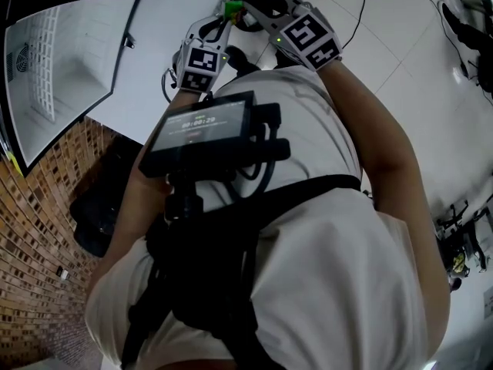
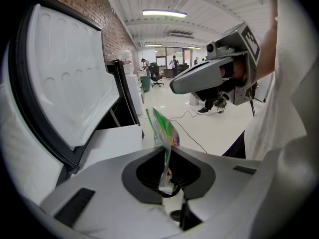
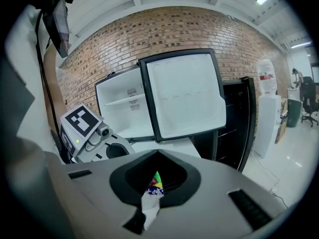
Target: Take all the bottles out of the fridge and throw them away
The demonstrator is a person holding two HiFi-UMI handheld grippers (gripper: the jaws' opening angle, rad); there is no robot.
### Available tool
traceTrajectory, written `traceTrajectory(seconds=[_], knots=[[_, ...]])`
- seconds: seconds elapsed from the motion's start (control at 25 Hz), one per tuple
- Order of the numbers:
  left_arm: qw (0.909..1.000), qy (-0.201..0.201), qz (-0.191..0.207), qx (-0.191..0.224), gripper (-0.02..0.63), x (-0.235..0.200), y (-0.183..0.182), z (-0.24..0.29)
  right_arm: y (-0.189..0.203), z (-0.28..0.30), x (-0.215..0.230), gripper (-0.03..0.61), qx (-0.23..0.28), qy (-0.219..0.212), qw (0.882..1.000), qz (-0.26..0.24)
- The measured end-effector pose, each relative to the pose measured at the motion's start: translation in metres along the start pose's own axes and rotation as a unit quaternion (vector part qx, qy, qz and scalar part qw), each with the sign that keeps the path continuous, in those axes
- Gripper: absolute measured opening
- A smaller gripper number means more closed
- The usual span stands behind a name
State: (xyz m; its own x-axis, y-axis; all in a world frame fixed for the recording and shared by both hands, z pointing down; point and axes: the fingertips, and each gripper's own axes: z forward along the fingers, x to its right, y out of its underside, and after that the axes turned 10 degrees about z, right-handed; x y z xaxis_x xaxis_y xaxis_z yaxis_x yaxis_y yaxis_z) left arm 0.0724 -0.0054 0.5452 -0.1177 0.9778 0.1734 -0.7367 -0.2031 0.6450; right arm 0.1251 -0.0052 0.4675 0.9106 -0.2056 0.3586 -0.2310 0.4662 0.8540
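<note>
No bottle shows in any view. In the left gripper view my left gripper [image 2: 167,146] is shut on a thin green snack packet [image 2: 164,126] that stands up out of the jaws. My right gripper [image 3: 157,153] is shut on a crumpled multicoloured wrapper [image 3: 153,185], seen in the hollow behind its closed jaws. From the head view both grippers, left [image 1: 219,25] and right [image 1: 258,6], are held close together in front of my chest, with a bit of green packet [image 1: 233,7] between them. The white fridge [image 3: 122,111] stands open, its door [image 3: 184,93] swung wide.
The fridge door [image 1: 62,60] sits to my left, beside a brick wall [image 1: 38,253] and a dark bin-like object [image 1: 100,214]. A black cabinet [image 3: 234,128] and water dispenser [image 3: 266,103] stand right of the fridge. Cables [image 2: 192,133] trail over the white floor; chairs and people are far off.
</note>
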Motion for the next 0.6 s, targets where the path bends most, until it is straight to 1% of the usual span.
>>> traceTrajectory(seconds=[0.16, 0.36, 0.6], knots=[[0.9996, 0.001, 0.007, -0.027, 0.037, 0.008, 0.014, 0.022, 0.01, -0.002, 0.004, 0.003, -0.015, -0.014, 1.0, 0.003], [0.9991, 0.02, -0.004, -0.036, 0.037, 0.021, 0.017, 0.049, 0.015, -0.007, 0.016, 0.003, -0.019, -0.017, 1.0, 0.011], [0.9985, 0.001, -0.002, -0.055, 0.038, 0.012, 0.021, 0.053, 0.014, -0.012, 0.024, 0.003, -0.018, -0.008, 1.0, 0.016]])
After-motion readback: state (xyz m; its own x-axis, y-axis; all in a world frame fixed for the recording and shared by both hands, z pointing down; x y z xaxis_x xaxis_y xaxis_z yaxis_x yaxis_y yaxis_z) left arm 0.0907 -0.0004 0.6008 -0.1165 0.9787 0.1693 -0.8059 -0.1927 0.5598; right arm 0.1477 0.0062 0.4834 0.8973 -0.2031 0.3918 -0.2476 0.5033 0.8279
